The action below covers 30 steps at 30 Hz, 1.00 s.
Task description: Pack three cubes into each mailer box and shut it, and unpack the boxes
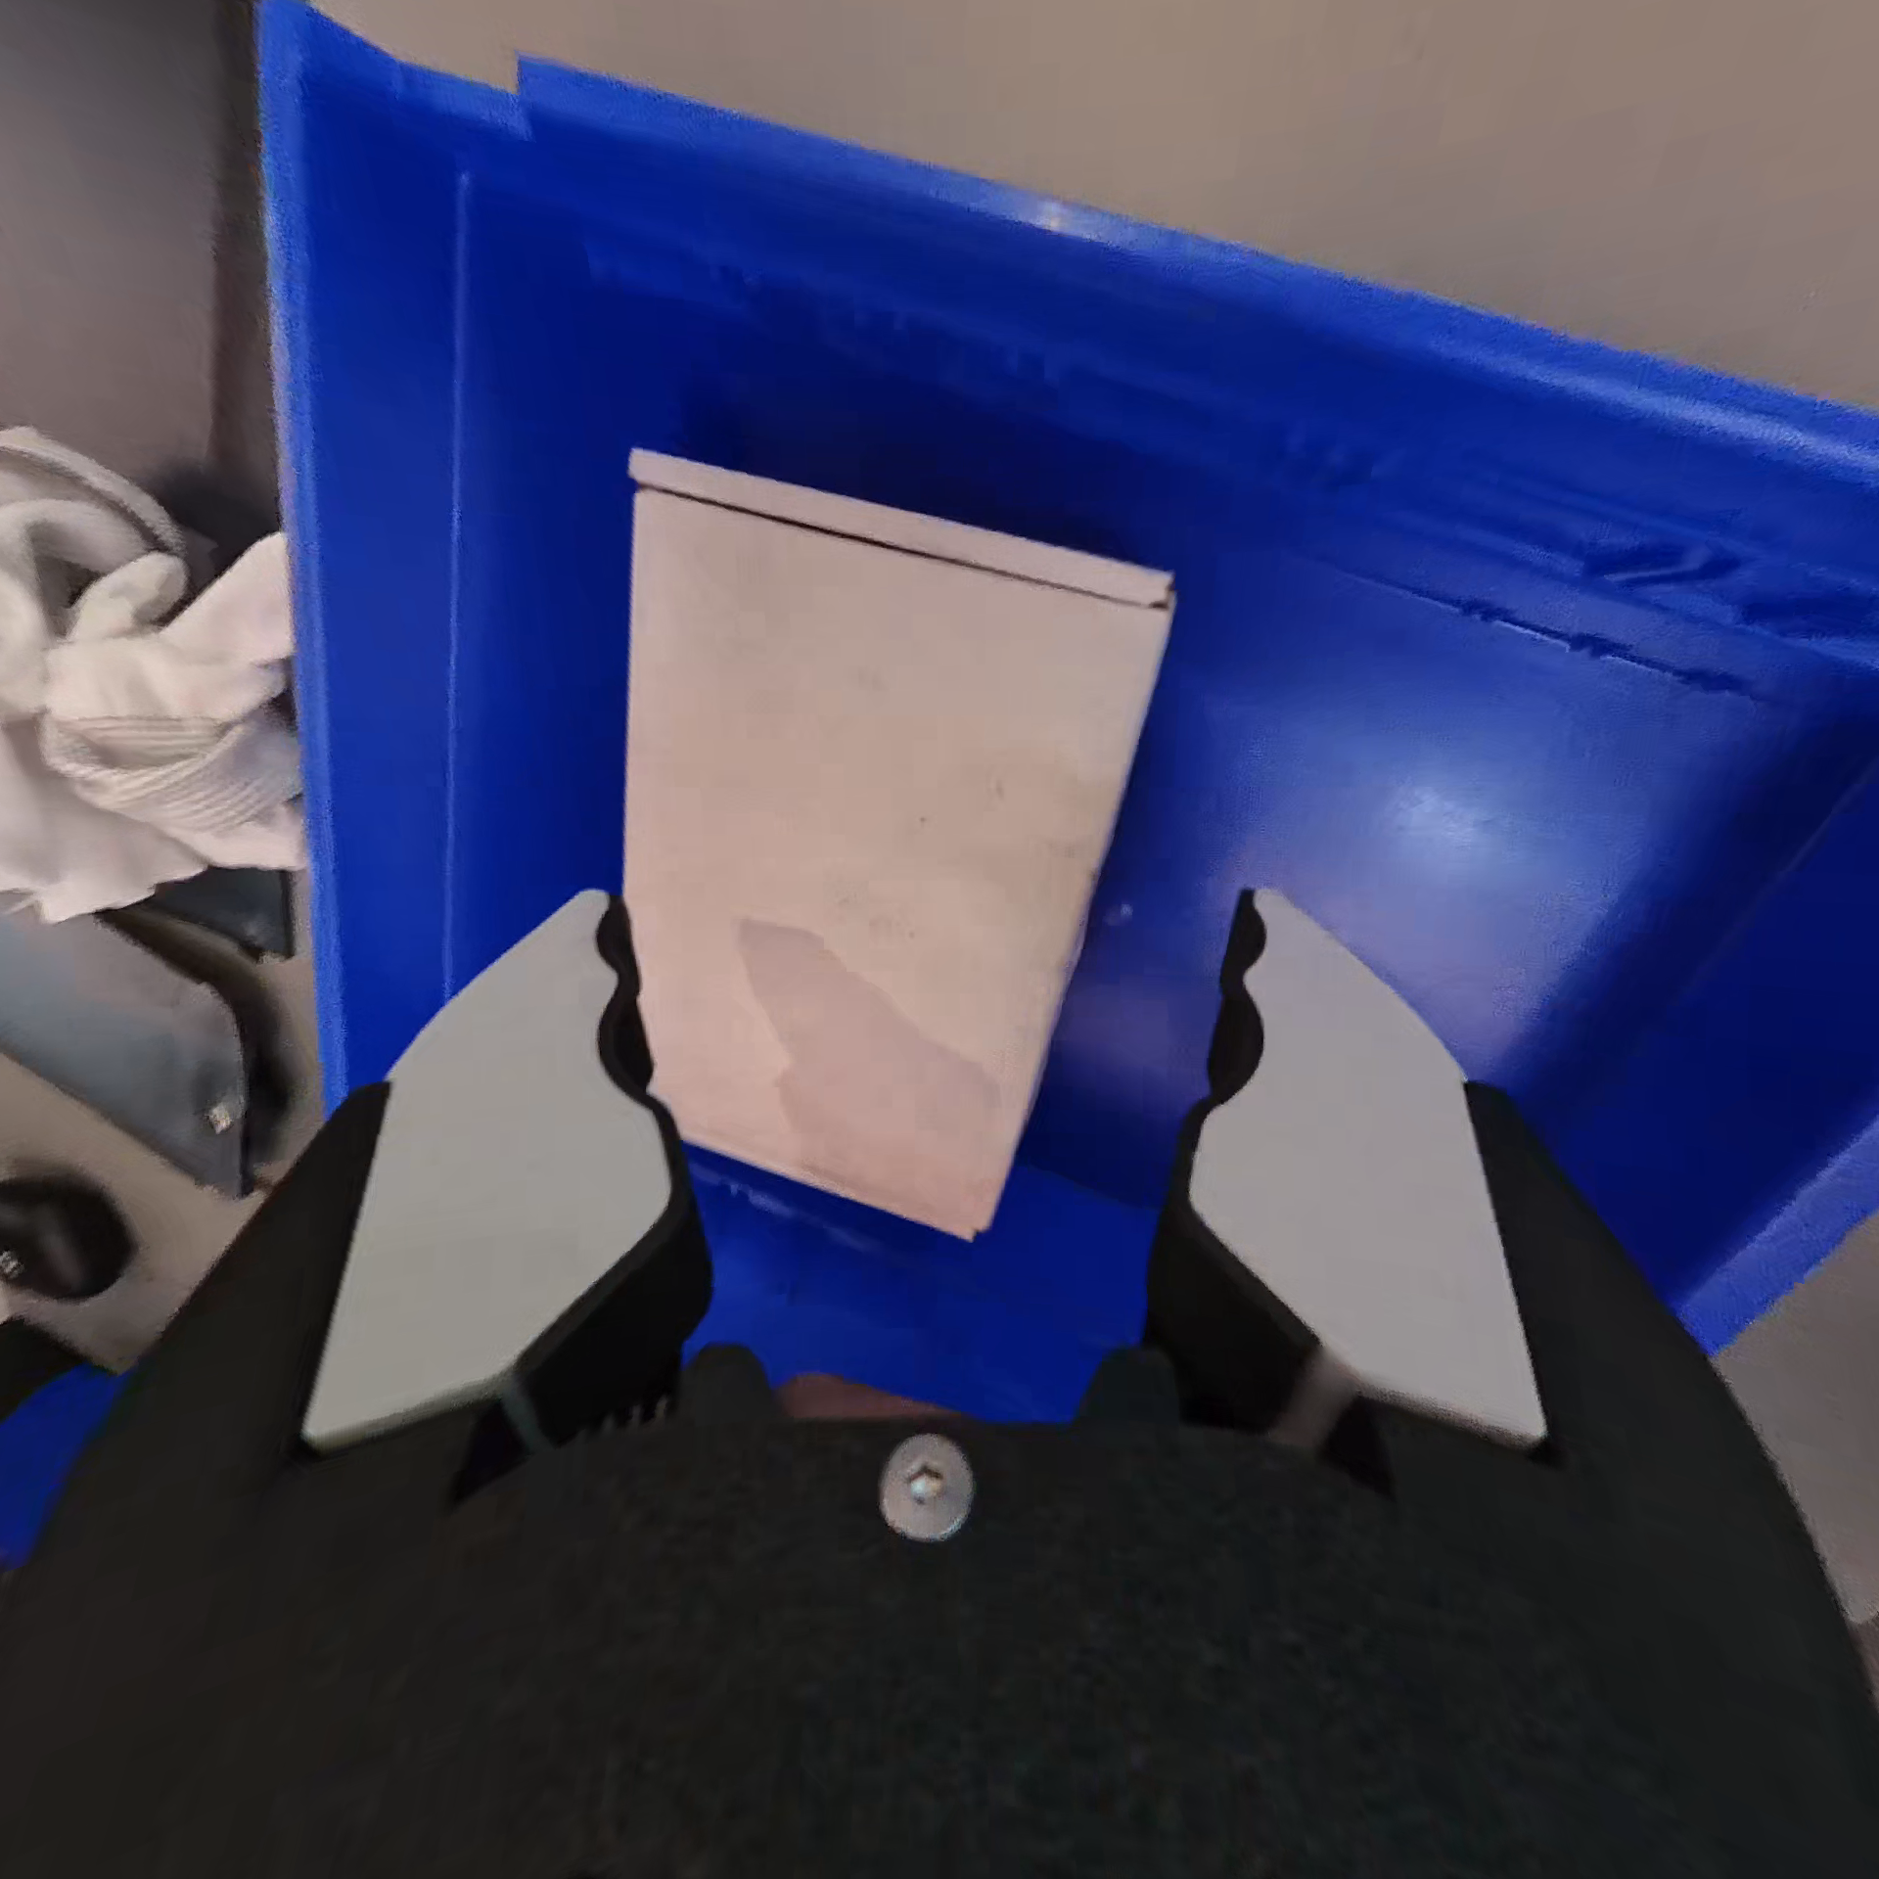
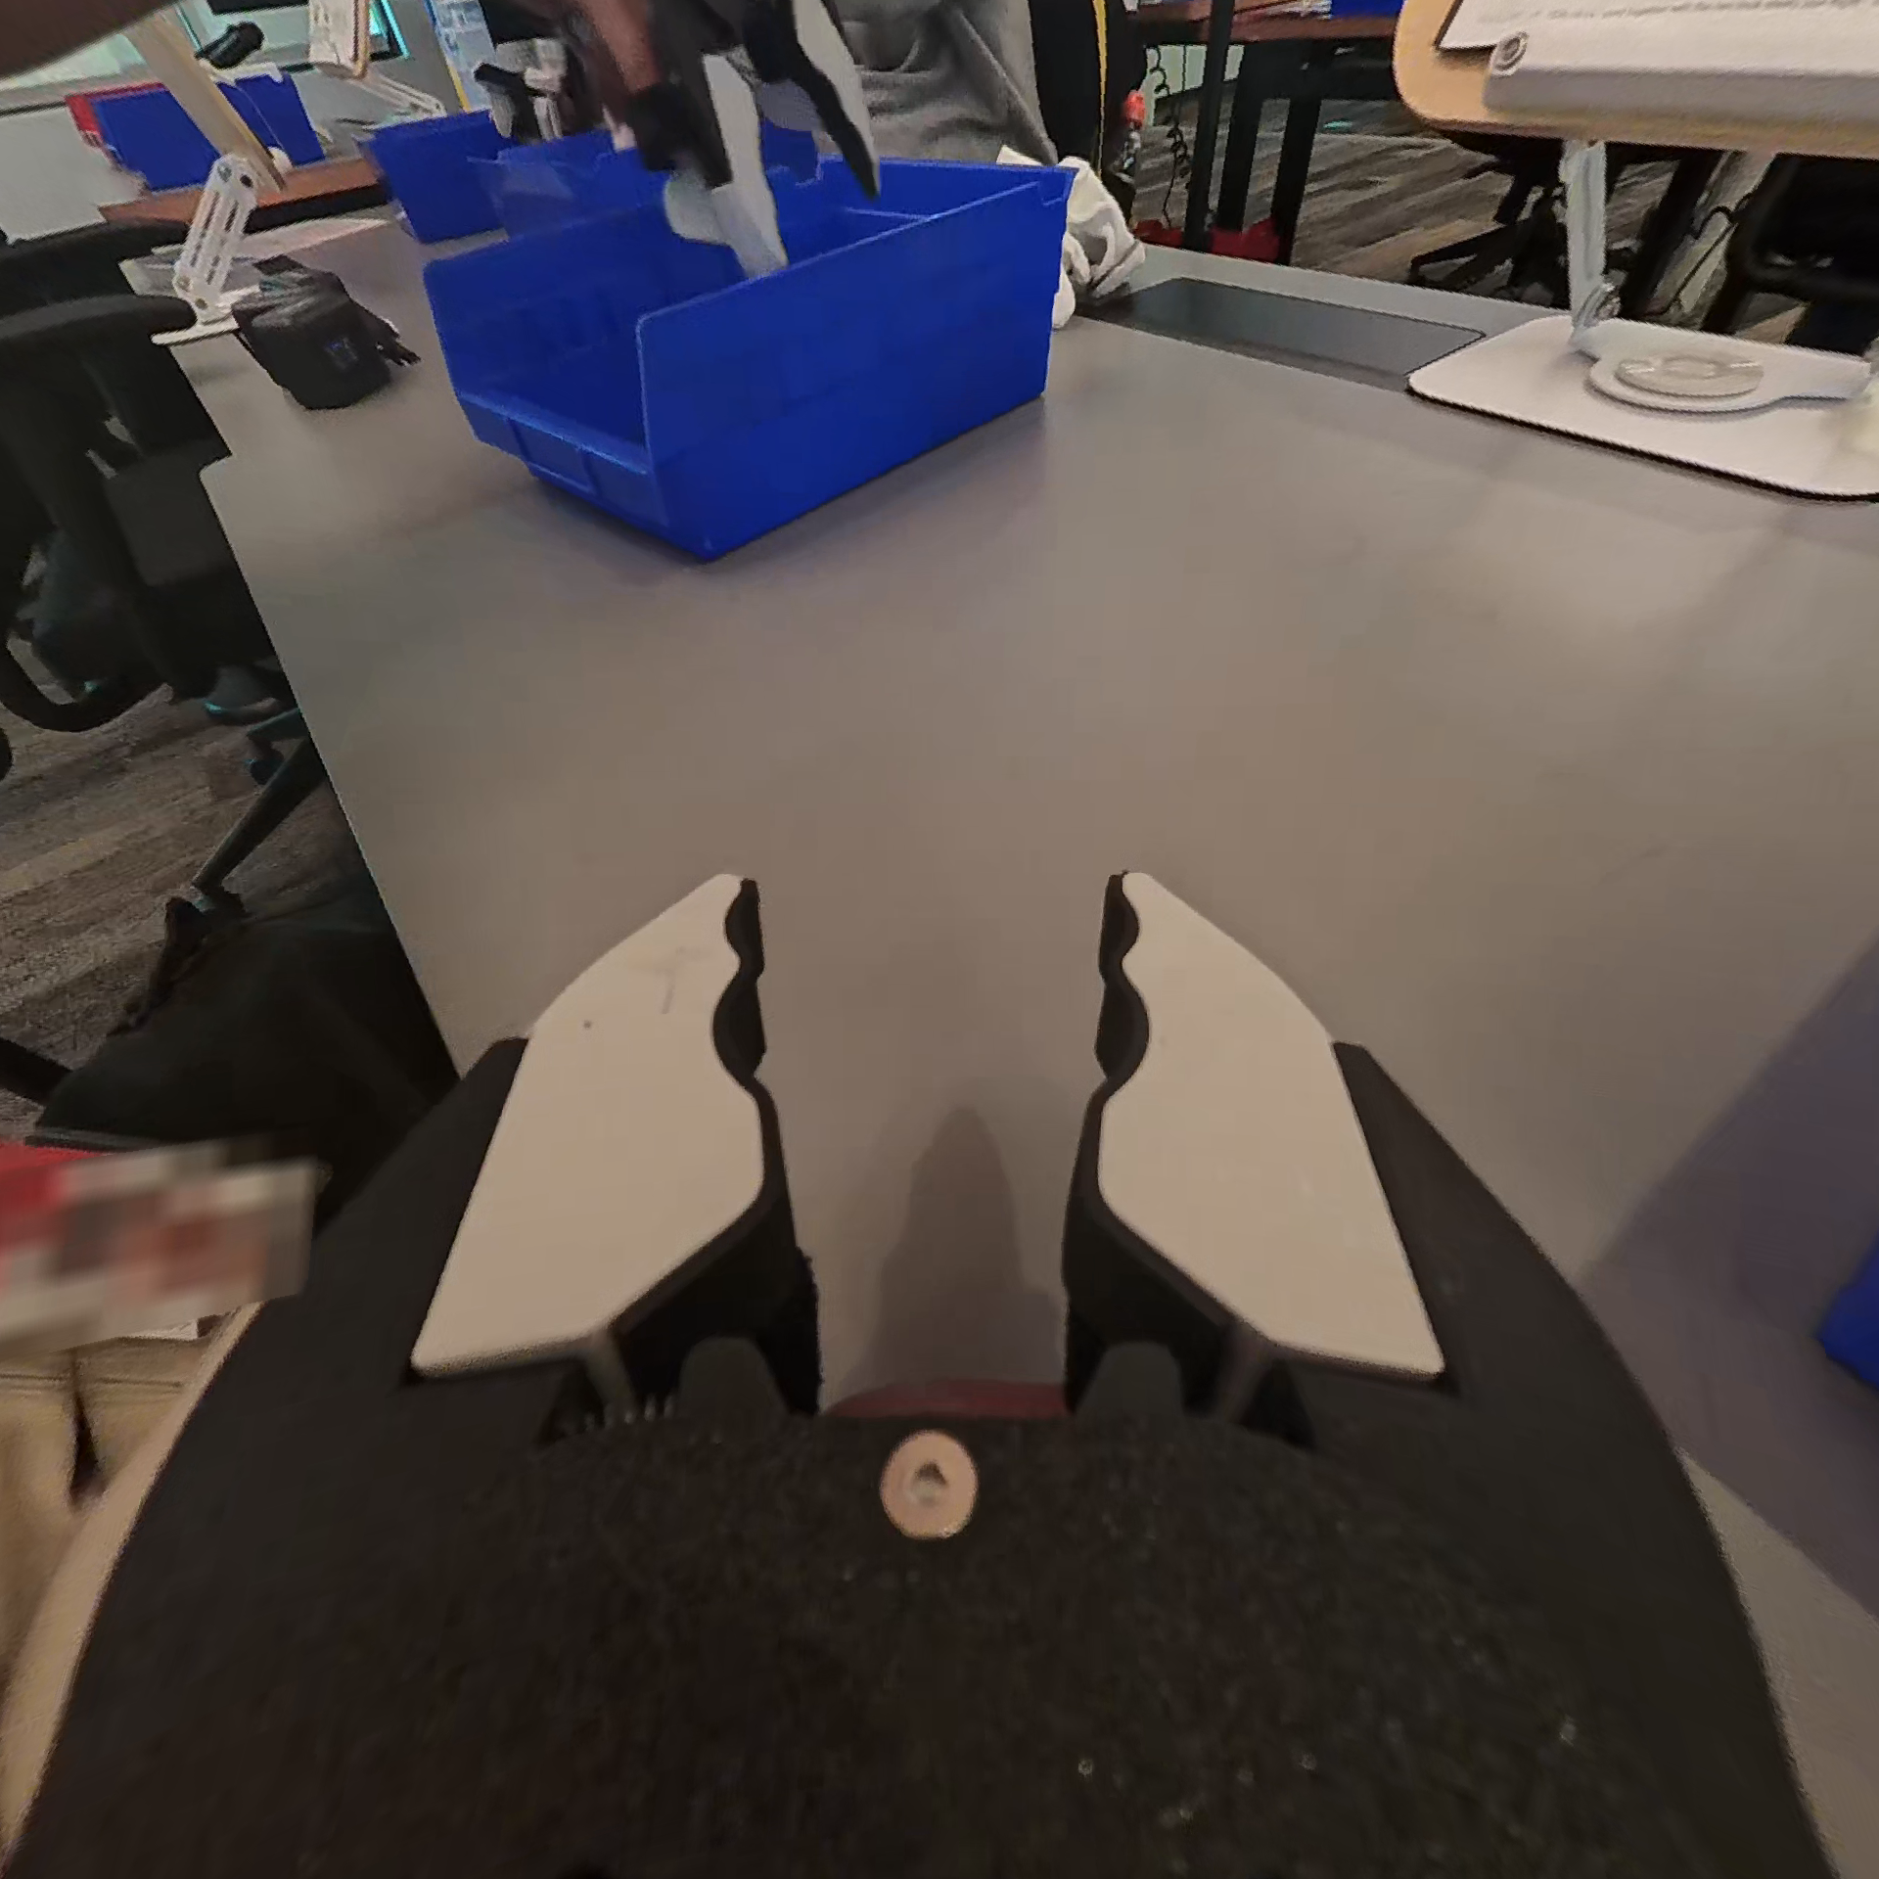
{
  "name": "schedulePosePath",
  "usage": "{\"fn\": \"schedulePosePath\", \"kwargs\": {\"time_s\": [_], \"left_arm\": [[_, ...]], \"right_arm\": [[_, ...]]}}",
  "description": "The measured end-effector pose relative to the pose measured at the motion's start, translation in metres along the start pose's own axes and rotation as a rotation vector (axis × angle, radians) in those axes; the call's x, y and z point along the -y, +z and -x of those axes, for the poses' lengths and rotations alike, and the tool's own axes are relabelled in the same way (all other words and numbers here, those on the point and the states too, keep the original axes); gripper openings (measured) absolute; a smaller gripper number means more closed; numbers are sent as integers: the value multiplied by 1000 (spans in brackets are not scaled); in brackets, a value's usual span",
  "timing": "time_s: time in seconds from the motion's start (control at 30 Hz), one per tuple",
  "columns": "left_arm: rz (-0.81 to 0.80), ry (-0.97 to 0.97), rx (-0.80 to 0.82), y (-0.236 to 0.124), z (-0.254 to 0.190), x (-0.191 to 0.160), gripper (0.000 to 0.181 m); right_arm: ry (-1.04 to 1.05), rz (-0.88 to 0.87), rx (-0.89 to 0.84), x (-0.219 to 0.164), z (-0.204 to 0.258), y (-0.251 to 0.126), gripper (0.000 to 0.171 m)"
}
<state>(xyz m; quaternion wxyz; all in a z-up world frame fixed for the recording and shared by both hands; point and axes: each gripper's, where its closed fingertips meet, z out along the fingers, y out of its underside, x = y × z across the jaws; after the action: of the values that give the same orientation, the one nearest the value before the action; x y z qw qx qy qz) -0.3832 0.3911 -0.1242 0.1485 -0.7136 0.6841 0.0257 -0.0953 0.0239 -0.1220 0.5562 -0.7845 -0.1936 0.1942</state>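
Grey table [image 2: 1017, 661] in an office, chairs and other desks behind. Blue bin [image 2: 834, 376] stands far along it, a white cloth [image 1: 132, 712] at its outer wall. A closed mailer box [image 1: 864, 813] lies flat on the bin floor. Left gripper [image 1: 930, 925] is spread above the box (its left finger just beside the box's edge), holding nothing. Right gripper [image 2: 930, 915] is spread over bare tabletop, well apart from the bin.
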Motion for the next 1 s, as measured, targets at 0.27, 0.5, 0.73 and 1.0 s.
{"fn": "schedulePosePath", "kwargs": {"time_s": [0.27, 0.5, 0.73, 1.0], "left_arm": [[125, 83, -77, 47, 11, -12, 123], [127, 82, -125, 66, 9, -19, 141], [195, 145, -57, 68, 9, -28, 140], [182, 111, -25, 23, 0, -29, 139]], "right_arm": [[-91, -101, 45, 12, 4, 3, 57], [31, -85, 93, 11, 1, 10, 56], [37, -73, 94, 10, 2, 12, 55], [3, -58, 89, 8, 10, 10, 53]]}}
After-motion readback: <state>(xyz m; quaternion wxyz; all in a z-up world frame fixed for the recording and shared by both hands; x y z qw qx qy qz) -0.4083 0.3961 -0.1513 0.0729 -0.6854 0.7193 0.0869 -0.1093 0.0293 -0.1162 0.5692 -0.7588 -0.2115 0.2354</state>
